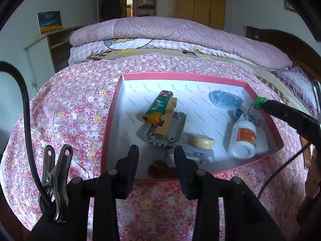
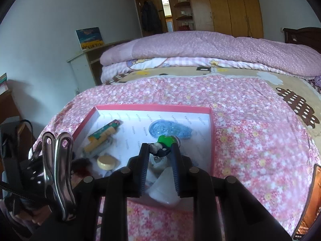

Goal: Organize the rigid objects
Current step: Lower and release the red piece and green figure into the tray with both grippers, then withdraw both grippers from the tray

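The right gripper [image 2: 160,149] has its two fingers squeezed on a small green toy [image 2: 166,140], and a thin chain hangs down from it. It holds the toy over the right side of the pink box [image 1: 266,108], just above the white bottle [image 1: 243,140] and near the blue dish [image 1: 223,99]. This looks like the step of putting the toy into the box. Next, the fingers likely need to go down a little and let go, in a bare spot of the box floor.

The left gripper [image 1: 156,154] waits with its fingers apart and holds nothing, at the near edge of the box. The lighter [image 1: 158,106], the gray and tan blocks [image 1: 166,128] and the yellow round piece [image 1: 201,141] fill the middle. The box walls are low, so the way in is from the top. The flowery bed cover [image 1: 70,108] lies all around the box.
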Available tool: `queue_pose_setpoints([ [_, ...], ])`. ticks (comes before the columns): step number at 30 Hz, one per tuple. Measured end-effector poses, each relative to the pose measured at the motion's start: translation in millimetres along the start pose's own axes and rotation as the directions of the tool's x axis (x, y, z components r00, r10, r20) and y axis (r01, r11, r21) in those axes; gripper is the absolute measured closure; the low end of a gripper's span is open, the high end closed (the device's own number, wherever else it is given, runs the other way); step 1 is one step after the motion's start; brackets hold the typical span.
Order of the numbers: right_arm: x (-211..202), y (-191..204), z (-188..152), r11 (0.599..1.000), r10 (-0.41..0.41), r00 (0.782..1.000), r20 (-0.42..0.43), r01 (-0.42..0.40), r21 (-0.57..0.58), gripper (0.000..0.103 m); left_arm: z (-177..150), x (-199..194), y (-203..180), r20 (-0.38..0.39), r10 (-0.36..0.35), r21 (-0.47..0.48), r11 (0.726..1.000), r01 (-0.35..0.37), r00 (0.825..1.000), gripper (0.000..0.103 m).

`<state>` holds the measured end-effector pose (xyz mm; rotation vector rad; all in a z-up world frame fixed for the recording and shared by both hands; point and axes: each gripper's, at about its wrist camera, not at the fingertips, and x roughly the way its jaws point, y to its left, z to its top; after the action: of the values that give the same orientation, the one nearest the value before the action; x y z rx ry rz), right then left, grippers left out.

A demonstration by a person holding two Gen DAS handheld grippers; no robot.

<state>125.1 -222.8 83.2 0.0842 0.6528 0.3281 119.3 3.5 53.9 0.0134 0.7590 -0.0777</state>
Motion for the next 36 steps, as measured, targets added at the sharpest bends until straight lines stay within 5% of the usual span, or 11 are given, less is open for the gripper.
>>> queue_pose_setpoints([
  [4, 8.7, -0.6, -1.1, 1.000, 0.017, 1.000, -0.011, -0.017, 0.018, 0.079, -1.0, 0.4, 0.3, -0.006, -0.005, -0.007, 1.000, 0.005, 1.000, 0.064],
  [12, -0.2, 4.9, -0.4, 0.998, 0.058, 0.998, 0.013, -0.058, 0.031, 0.047, -0.1, -5.9, 1.0, -0.006, -0.013, -0.023, 1.000, 0.013, 1.000, 0.063],
  [36, -50.7, 29.9, -45.3, 0.996, 0.076, 0.996, -0.036, -0.073, 0.060, 0.043, -21.5, -51.3, -11.3, -0.007, -0.053, -0.037, 0.998, 0.052, 0.999, 0.060],
])
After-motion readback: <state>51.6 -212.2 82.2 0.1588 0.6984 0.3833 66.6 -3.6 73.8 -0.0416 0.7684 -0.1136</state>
